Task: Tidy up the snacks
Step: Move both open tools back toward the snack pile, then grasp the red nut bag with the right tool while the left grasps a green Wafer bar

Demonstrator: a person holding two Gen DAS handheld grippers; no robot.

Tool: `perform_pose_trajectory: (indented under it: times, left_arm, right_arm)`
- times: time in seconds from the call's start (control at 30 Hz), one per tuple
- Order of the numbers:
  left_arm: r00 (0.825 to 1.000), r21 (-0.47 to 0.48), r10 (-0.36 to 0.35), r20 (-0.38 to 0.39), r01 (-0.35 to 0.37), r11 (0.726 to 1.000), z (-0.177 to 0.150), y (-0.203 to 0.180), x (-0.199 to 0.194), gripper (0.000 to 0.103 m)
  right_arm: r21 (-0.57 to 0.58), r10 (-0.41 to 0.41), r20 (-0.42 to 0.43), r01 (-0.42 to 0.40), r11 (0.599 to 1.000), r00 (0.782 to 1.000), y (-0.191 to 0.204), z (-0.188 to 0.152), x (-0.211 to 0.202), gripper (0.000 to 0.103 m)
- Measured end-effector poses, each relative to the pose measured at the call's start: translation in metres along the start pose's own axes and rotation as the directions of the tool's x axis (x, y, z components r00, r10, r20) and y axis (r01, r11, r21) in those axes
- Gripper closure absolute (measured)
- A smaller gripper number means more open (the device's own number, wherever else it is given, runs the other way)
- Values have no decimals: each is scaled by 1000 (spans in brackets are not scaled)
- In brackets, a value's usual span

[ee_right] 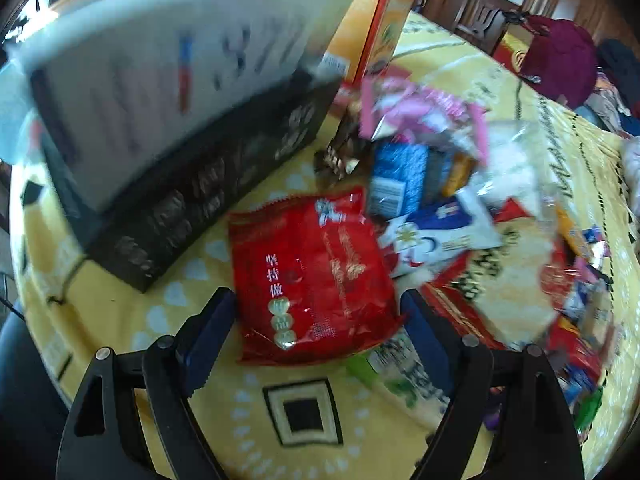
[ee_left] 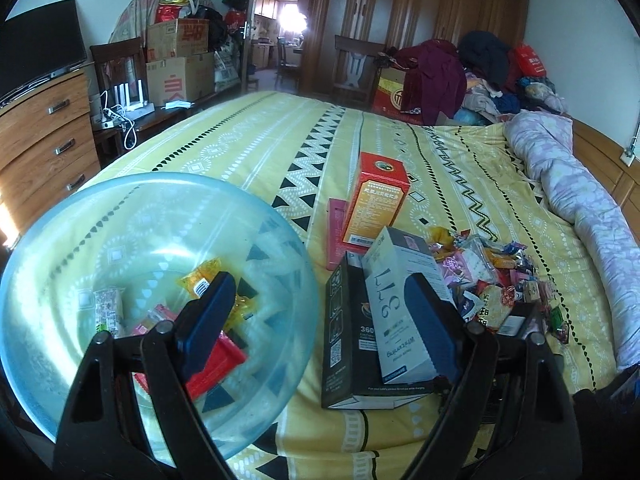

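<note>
A clear blue plastic bowl (ee_left: 80, 240) sits on the bed at the left and holds a few wrapped snacks (ee_left: 208, 284). My left gripper (ee_left: 320, 304) is open and empty, hovering between the bowl and a stack of boxes (ee_left: 400, 312). A pile of wrapped snacks (ee_left: 496, 268) lies right of the boxes. My right gripper (ee_right: 316, 316) is open and low over the bed, its fingers on either side of a red snack packet (ee_right: 312, 276). The pile (ee_right: 480, 220) spreads to its right.
A white box on a black box (ee_right: 168, 120) stands left of the red packet. An orange-red box (ee_left: 378, 196) stands behind. A rolled quilt (ee_left: 580, 200) lies along the bed's right side. A dresser (ee_left: 44, 136) stands left of the bed.
</note>
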State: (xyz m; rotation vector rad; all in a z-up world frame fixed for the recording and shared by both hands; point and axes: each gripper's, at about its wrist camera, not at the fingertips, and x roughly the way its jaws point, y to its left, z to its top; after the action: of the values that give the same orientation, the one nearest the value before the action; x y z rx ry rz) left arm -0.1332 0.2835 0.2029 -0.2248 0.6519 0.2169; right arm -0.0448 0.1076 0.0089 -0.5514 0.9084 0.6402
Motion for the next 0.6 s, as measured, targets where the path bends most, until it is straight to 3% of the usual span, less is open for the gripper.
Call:
perform_pose_trajectory:
  times: [0.07, 0.2, 0.33, 0.47, 0.6]
  left_arm:
    - [1000, 11, -7, 1, 7, 1000, 0, -5, -1, 16]
    - [1000, 16, -14, -3, 14, 1000, -1, -11, -2, 16]
    - [1000, 38, -31, 1, 31, 999, -3, -25, -5, 16]
    - [996, 86, -87, -13, 87, 992, -11, -52, -5, 15]
    - [981, 176, -181, -75, 191, 966, -27, -101, 2, 15]
  right_arm:
    - [11, 7, 2, -7, 1000, 1000, 1, 0, 8, 17]
    - [44, 45, 32, -46, 998, 998, -1, -3, -1, 28]
    - [122, 75, 108, -88, 989, 991, -18, -14, -27, 31]
    - [256, 63, 202, -115, 960, 977, -49, -49, -74, 31]
    - [383, -9, 204, -71, 921, 979, -89, -103, -102, 31]
